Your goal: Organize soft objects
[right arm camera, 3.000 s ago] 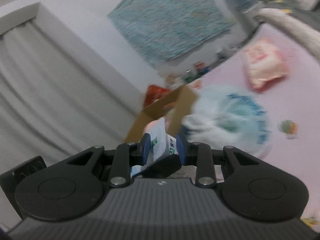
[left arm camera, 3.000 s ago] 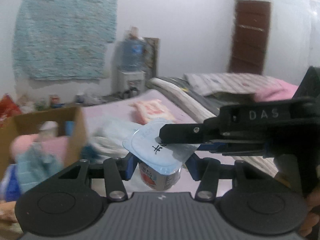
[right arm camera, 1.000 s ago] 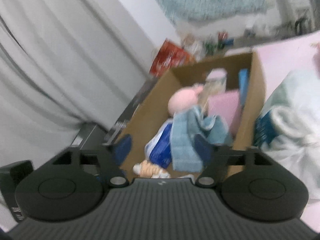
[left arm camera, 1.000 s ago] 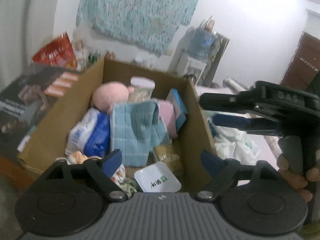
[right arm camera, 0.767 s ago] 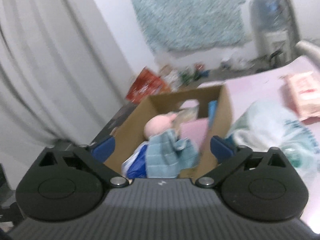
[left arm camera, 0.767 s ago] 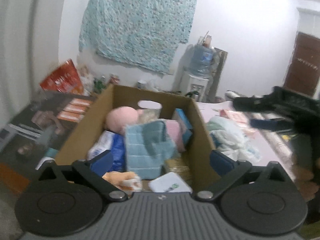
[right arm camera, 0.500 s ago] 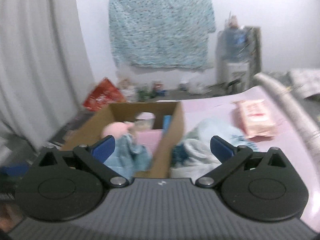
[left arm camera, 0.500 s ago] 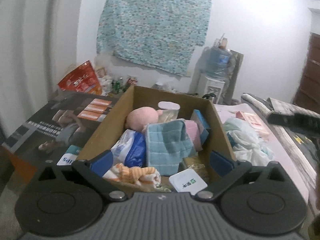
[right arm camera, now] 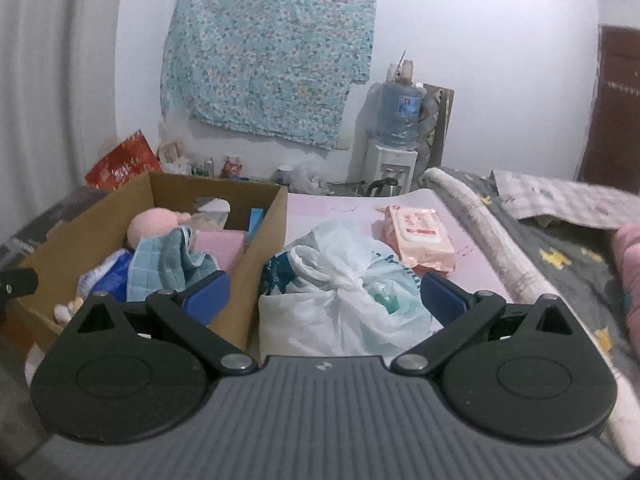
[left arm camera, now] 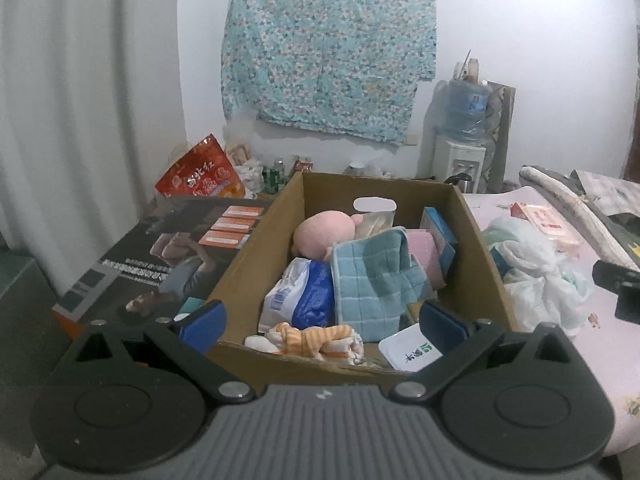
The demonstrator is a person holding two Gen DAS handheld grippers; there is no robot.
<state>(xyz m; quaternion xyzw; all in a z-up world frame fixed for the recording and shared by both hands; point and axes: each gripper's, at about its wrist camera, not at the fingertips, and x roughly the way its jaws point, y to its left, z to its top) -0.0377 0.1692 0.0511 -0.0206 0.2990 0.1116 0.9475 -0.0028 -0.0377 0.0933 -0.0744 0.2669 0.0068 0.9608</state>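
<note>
A cardboard box (left arm camera: 256, 236) (right arm camera: 264, 224) holds a pink plush (left arm camera: 324, 232), a teal cloth (left arm camera: 372, 280), a blue-white pack (left arm camera: 300, 300), an orange striped cloth (left arm camera: 312, 338) and a white foil-lidded cup (left arm camera: 412, 350). My left gripper (left arm camera: 320, 322) stands open over the box's near edge, nothing between its fingers. My right gripper (right arm camera: 324, 300) is open above a knotted white plastic bag (right arm camera: 340, 288) on the pink surface (right arm camera: 320, 208), to the right of the box. A pink wipes pack (right arm camera: 418, 236) lies beyond the bag.
A large printed carton (left arm camera: 168, 248) lies left of the box, with a red bag (left arm camera: 200, 176) behind it. A water dispenser (right arm camera: 394, 148) stands at the back wall. Bedding and a rolled mat (right arm camera: 500, 240) run along the right side. A white curtain (left arm camera: 80, 120) hangs on the left.
Both grippers opened wide and let go of the white cup and a packet, which now lie in the box. The right gripper swung rightwards from the box to over the plastic bag.
</note>
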